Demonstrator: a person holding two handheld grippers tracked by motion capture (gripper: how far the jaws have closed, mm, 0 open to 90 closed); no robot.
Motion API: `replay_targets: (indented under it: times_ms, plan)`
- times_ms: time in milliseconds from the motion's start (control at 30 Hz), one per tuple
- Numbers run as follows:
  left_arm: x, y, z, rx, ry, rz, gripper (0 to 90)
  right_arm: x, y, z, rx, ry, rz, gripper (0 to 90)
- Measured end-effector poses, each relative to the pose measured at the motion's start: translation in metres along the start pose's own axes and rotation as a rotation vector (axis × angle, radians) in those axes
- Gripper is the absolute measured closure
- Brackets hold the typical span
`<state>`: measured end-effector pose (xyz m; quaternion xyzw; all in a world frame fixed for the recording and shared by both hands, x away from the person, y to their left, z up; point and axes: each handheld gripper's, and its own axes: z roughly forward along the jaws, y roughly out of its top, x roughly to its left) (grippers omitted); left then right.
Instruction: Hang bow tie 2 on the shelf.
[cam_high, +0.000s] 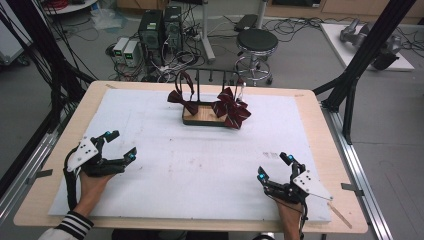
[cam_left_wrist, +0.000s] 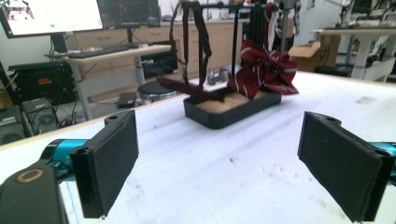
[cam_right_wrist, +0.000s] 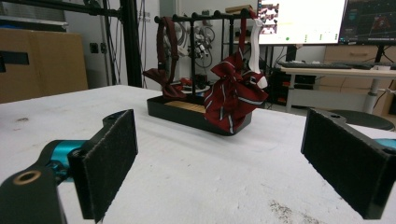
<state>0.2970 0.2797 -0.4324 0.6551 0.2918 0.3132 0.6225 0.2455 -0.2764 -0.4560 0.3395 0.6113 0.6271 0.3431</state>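
A robotics lab, computer towers (cam_high: 160, 30) sitting on the floor amid tangled cables (cam_high: 172, 62), monitors (cam_left_wrist: 51, 16) glowing on desks behind, black frame struts (cam_high: 367, 55) standing around the table (cam_high: 40, 185), a stool (cam_high: 256, 42) waiting nearby

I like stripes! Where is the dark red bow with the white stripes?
In the high view, the dark red striped bow hangs at the right end of the black rack with a wooden tray, at the table's far middle, beside a plain dark red bow.
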Motion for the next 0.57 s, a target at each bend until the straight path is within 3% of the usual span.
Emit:
replay_targets:
  times_ms: [567]
  plan:
    - [-0.004, -0.019, -0.007, -0.048, 0.035, -0.044, 13.4, 0.000, 0.000, 0.000, 0.000, 0.003, -0.005, 10.0]
